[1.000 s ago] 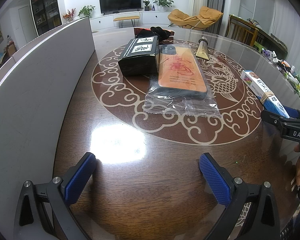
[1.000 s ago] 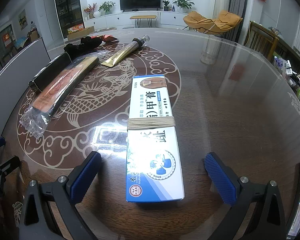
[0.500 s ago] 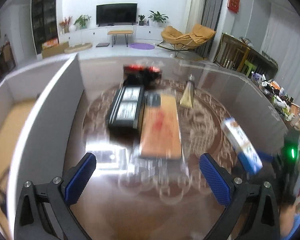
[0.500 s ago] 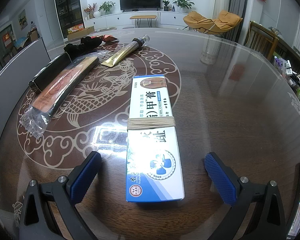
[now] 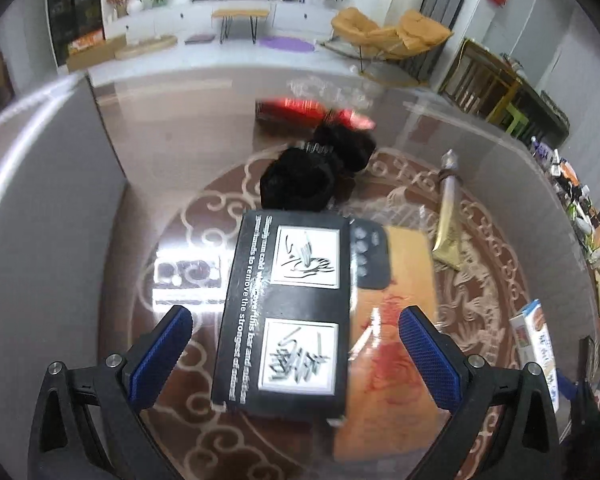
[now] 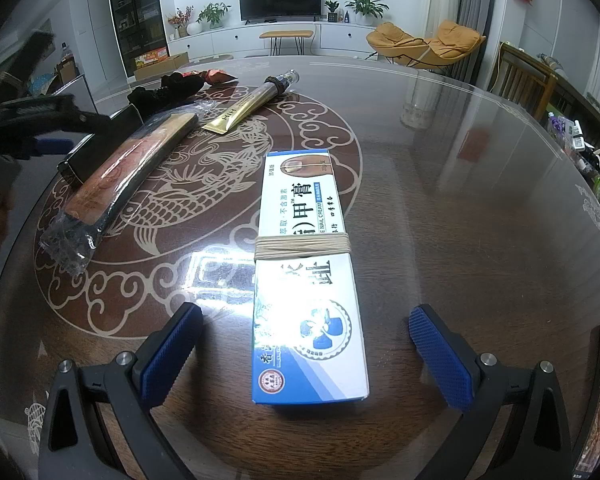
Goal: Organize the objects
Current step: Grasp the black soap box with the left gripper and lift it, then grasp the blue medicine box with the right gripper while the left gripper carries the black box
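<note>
Both jaws released: left gripper (image 5: 296, 344) straddles the black box (image 5: 288, 316), blue carton (image 6: 306, 272) at twelve o'clock of right gripper (image 6: 306, 344).

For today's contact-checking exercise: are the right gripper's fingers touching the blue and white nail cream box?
Apart. The right wrist view shows bare table on both sides between the blue fingers and the nail cream box; the right gripper stands open around it.

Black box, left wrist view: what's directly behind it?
Behind the black box lies a black fuzzy item, touching or nearly touching its far edge. Farther back sits a blurred red packet. The box hides the fuzzy item's near edge.
</note>
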Demonstrator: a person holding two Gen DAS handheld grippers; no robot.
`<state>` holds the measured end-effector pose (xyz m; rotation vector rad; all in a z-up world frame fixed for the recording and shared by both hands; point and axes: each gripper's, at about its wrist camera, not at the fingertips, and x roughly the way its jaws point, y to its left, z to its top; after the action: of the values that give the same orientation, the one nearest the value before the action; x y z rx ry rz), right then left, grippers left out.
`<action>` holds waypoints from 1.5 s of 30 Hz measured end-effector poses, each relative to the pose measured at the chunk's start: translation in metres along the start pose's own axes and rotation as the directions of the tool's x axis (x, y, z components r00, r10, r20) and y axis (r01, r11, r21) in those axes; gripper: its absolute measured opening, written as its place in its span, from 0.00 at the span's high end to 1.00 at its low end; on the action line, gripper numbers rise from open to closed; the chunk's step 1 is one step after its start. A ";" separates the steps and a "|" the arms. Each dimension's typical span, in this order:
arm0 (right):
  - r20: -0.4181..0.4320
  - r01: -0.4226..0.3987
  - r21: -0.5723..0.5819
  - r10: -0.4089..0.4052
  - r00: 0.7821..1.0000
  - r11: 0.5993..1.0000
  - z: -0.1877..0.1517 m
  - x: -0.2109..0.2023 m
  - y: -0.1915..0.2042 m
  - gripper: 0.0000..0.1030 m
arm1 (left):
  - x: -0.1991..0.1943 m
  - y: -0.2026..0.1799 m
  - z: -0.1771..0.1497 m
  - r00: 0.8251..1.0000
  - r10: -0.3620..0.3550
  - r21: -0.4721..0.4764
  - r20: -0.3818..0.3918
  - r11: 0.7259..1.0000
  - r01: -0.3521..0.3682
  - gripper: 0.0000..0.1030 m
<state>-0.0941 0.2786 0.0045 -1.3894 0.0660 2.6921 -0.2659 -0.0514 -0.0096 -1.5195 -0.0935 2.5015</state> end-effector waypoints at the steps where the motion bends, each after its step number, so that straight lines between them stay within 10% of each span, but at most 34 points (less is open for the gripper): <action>1: 0.000 0.000 0.000 0.000 1.000 1.000 0.000 0.000 0.000 0.00 | 0.006 0.000 0.000 1.000 0.006 0.002 -0.016 1.000 -0.006 0.00; 6: 0.000 0.000 0.000 0.000 1.000 1.000 0.000 0.000 0.000 0.00 | 0.014 -0.006 0.003 0.999 0.037 0.044 -0.002 0.998 -0.037 0.03; 9: 0.000 0.000 0.000 0.000 1.000 1.000 0.000 0.000 0.000 0.00 | 0.006 -0.006 0.004 0.999 0.015 0.037 0.049 0.999 -0.016 0.43; 16: 0.000 0.000 0.000 0.000 1.000 1.000 0.000 0.000 0.000 0.00 | -0.018 -0.013 -0.017 0.992 0.092 0.039 0.085 0.995 -0.096 0.44; 28: 0.000 0.000 0.000 0.000 1.000 1.000 0.000 0.001 0.000 0.00 | -0.098 -0.059 -0.170 0.993 0.090 0.005 0.071 0.996 -0.091 0.42; 36: 0.000 0.000 0.000 0.000 1.000 1.000 0.000 0.001 0.000 0.00 | -0.076 -0.053 -0.185 0.983 0.175 0.048 0.057 0.983 -0.177 0.00; 45: 0.000 0.000 0.001 0.000 1.000 1.000 -0.001 0.000 0.000 0.00 | -0.078 -0.048 -0.191 0.982 0.154 0.052 0.112 0.986 -0.160 0.00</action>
<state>-0.0935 0.2784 0.0038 -1.3886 0.0664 2.6917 -0.0553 -0.0325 -0.0226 -1.4199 0.0886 2.6818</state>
